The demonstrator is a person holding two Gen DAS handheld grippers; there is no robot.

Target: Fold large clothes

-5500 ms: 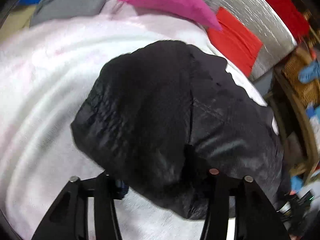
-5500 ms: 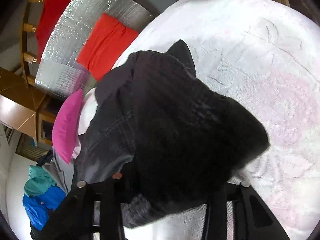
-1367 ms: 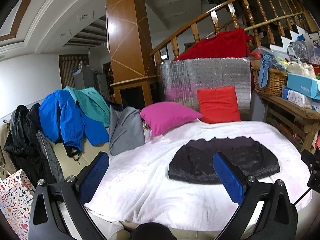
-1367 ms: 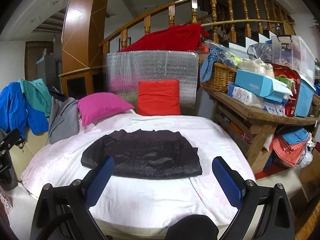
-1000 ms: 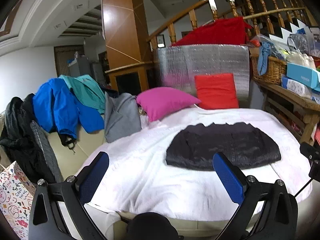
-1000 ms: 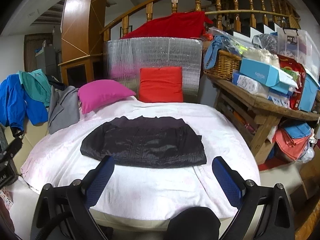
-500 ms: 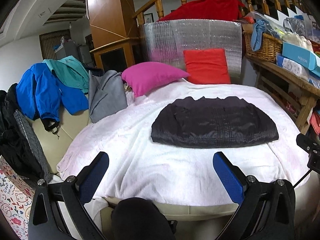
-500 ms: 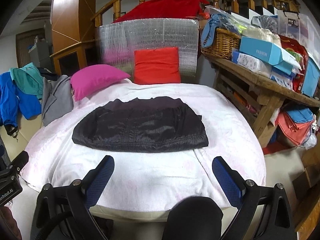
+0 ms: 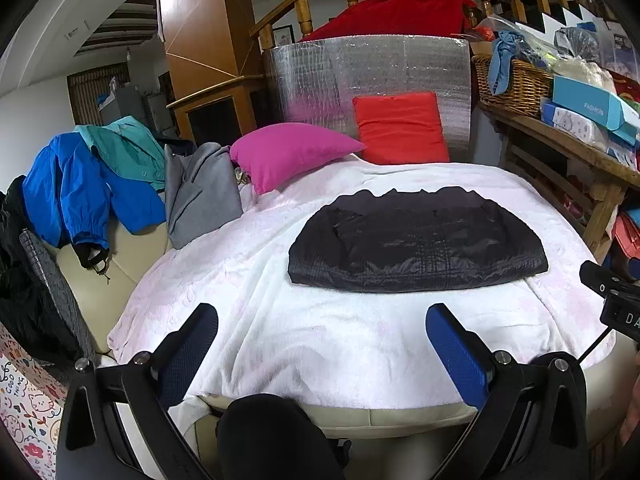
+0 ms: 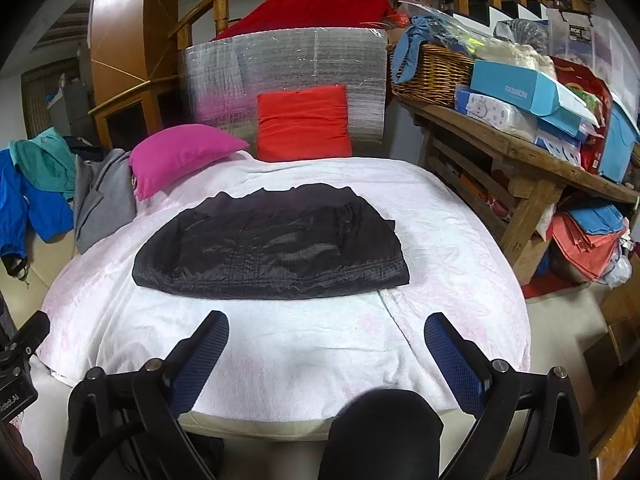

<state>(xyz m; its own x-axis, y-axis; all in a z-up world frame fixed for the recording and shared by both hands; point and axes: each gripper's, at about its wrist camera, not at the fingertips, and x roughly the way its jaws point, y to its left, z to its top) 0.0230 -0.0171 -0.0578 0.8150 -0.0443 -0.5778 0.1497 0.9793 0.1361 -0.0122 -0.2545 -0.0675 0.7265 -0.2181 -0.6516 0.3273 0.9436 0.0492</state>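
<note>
Blanket nearer; black jacket released.

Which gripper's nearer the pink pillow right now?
Left, I'd judge. The left gripper sits toward the pink pillow side of the bed, with the black garment ahead and right; the right gripper faces it from the bench side. Both hang open, apart from it.

Both wrist views from the bed's foot, sharing the black jacket.
</note>
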